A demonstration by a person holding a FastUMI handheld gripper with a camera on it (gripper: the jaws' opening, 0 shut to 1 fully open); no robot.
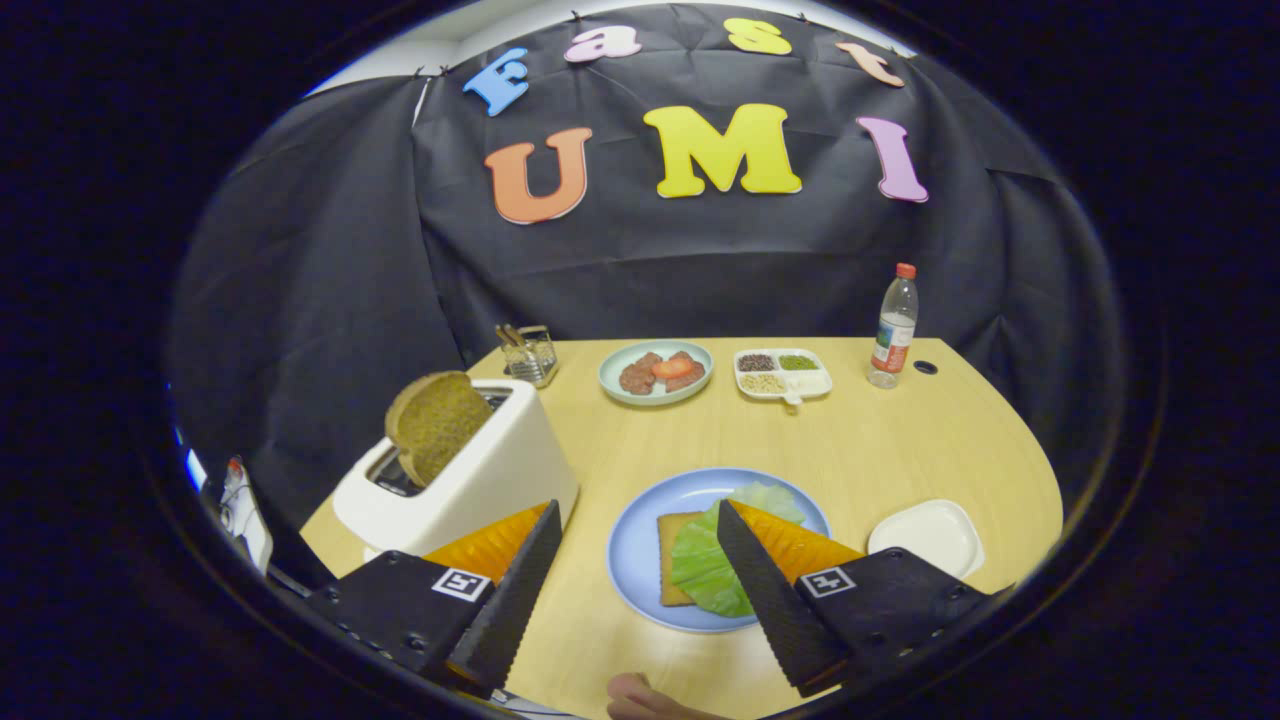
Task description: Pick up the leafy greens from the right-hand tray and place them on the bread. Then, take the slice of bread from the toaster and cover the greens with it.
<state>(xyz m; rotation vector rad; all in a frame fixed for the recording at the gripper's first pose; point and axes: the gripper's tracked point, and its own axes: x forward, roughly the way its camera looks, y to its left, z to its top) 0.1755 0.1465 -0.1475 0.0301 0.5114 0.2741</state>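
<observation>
The gripper (637, 520) is held above the wooden table (900, 450) with its two fingers spread wide and nothing gripped between them. One blue plate (630, 545) is seen just ahead of the fingers, and on it one slice of bread (670, 540) lies flat with one piece of leafy greens (705, 570) laid over it — the right finger partly covers both. One empty white tray (925, 535) sits just beside the plate on the right. One white toaster (470, 480) stands to the left, beyond the left finger, and one brown slice of bread (435, 422) is seen standing up out of its slot. Farther back, four things are lined up near the wall — one clear holder with sticks (528, 355), one pale plate of sliced meat and tomato (656, 372), one divided dish (782, 374) with three fillings, and one plastic bottle (893, 326) with a red cap. Part of a hand (640, 697) shows beneath the fingers.
</observation>
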